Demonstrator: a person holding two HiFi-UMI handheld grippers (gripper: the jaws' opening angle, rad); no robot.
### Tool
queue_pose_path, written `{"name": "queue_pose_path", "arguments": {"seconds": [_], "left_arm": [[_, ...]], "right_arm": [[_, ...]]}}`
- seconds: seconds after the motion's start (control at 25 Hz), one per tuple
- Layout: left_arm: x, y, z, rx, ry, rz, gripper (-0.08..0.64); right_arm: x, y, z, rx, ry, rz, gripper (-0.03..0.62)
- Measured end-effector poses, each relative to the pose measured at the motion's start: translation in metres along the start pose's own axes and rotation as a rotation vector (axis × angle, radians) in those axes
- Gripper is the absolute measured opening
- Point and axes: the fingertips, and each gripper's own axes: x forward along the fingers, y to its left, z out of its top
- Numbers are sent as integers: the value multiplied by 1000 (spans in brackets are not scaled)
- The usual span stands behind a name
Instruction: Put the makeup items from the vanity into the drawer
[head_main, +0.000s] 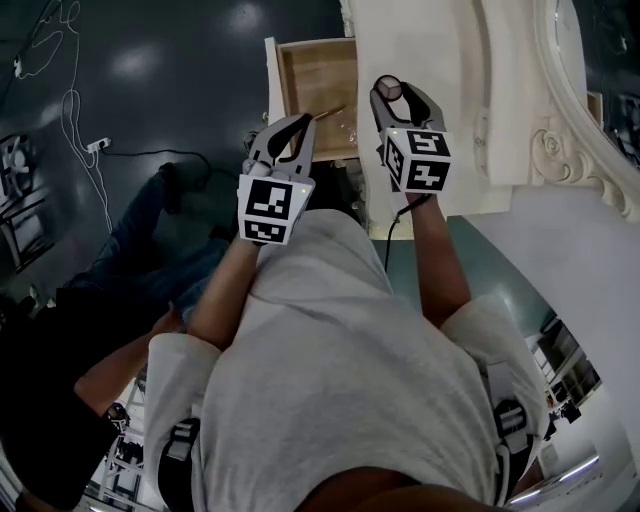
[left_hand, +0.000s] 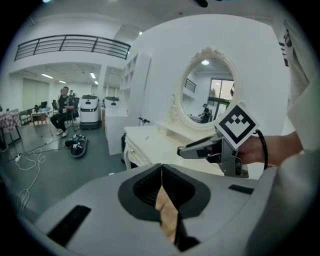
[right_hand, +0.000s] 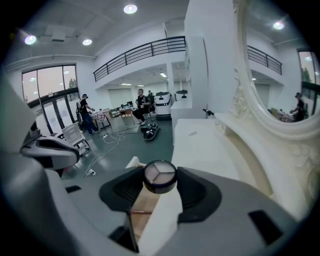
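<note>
Compact (right_hand: 160, 176), round with a three-part pan, sits clamped between the jaws of our right gripper (head_main: 393, 95). We hold that gripper at about 12 o'clock in the head view, above the place where the open drawer meets the vanity. Our left gripper (head_main: 298, 124), just beside it at 11 o'clock, has its jaws pressed together with nothing between them. Beyond both tools the wooden drawer (head_main: 312, 75) stands pulled out, with a thin stick-like item (head_main: 331, 112) lying on its floor. The white vanity top (head_main: 430, 50) lies at 3 o'clock of the drawer, and the ornate oval mirror (head_main: 565, 150) farther that way. Far off in the right gripper view, at 11 o'clock, a seated person (right_hand: 141, 107) is in the hall.
</note>
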Motion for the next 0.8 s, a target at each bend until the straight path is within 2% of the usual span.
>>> {"name": "queue_pose_path", "arguments": {"seconds": [0.4, 0.8], "left_arm": [[-10, 27, -7, -42, 1, 58, 8], [4, 56, -37, -91, 75, 38, 8]], "right_arm": [[23, 50, 5, -50, 11, 115, 222], [60, 89, -19, -34, 62, 163, 222]]}}
